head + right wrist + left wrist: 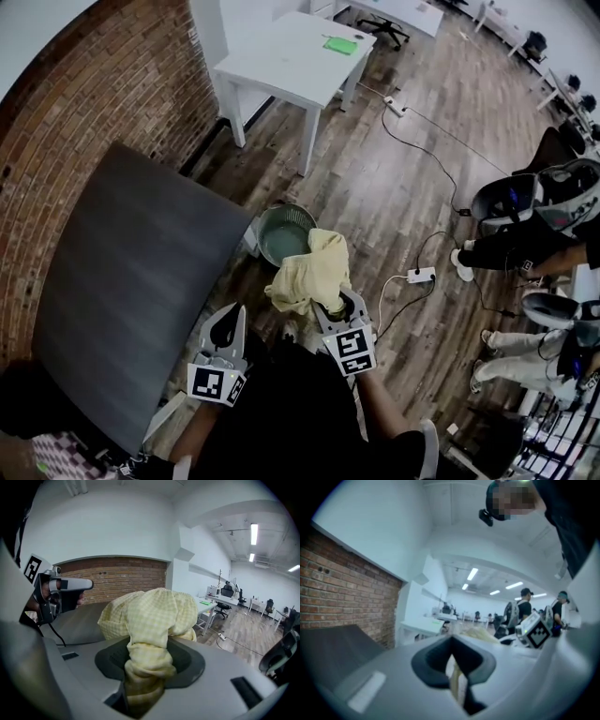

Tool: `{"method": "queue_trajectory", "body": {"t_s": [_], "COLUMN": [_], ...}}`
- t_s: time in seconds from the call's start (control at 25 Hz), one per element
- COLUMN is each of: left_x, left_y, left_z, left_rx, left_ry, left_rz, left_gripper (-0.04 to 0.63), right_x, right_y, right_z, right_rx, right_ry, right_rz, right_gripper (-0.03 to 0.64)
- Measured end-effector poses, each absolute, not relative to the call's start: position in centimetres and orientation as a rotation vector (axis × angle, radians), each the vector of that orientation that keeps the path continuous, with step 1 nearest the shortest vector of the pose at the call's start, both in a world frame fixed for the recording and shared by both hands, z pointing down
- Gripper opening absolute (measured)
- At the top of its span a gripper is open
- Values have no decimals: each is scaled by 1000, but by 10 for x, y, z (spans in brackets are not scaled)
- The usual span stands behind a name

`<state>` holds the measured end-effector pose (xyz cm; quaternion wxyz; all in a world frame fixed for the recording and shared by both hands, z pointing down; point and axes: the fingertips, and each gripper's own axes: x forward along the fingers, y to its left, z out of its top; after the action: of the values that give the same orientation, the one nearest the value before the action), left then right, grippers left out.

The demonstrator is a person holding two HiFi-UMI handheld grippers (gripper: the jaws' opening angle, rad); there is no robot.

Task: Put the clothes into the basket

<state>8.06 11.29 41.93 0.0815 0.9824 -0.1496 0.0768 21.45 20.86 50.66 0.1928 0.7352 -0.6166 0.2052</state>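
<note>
Head view: my right tongs [339, 314] are clamped on the yellow checked cloth [314, 272]. It bunches out past the tips, long axis running on from the jaws toward the round metal basket [277, 223] on the floor. The far end of the cloth overlaps the basket's rim in this picture. My left tongs [228, 323] sit off to the side, apart from the cloth, by the dark table [131, 281].

Left gripper view: the left tongs [451, 644] are drawn together, only a thin slit left. A pale sliver shows in it that I can't make out. The cloth [477, 632] lies beyond, to the right.

Right gripper view: the right tongs [147, 651] stand partly apart, pinching a twisted neck of cloth [150, 616]. It rises straight out along the jaws and billows wide beyond them.
</note>
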Motion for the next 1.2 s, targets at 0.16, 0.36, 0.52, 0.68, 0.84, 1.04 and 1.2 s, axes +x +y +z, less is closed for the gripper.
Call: {"method": "queue_trajectory", "body": {"t_s": [0.16,0.36,0.52,0.68,0.84,1.04,1.2], "left_x": [97,124,152,181,207,226,241], "left_y": [115,100,81,57,43,15,-7], "left_z": [422,430,437,438,443,451,459], "left_rx": [2943,2922,2918,2911,2911,2909,2897], "left_ry": [-397,-336,-281,-237,-182,-167,-180], "left_rz": [259,287,282,268,269,280,278], "left_gripper": [6,6,6,6,6,6,6], "right_x": [232,253,272,292,308,323,336], "right_y": [229,230,224,212,195,160,133], "right_z": [522,529,536,539,546,561,578], "right_rx": [2106,2141,2161,2196,2206,2196,2174], "right_ry": [-1660,-1586,-1529,-1476,-1450,-1450,-1443], "right_rz": [647,707,737,770,795,829,858], "right_gripper": [176,176,176,176,176,176,176]}}
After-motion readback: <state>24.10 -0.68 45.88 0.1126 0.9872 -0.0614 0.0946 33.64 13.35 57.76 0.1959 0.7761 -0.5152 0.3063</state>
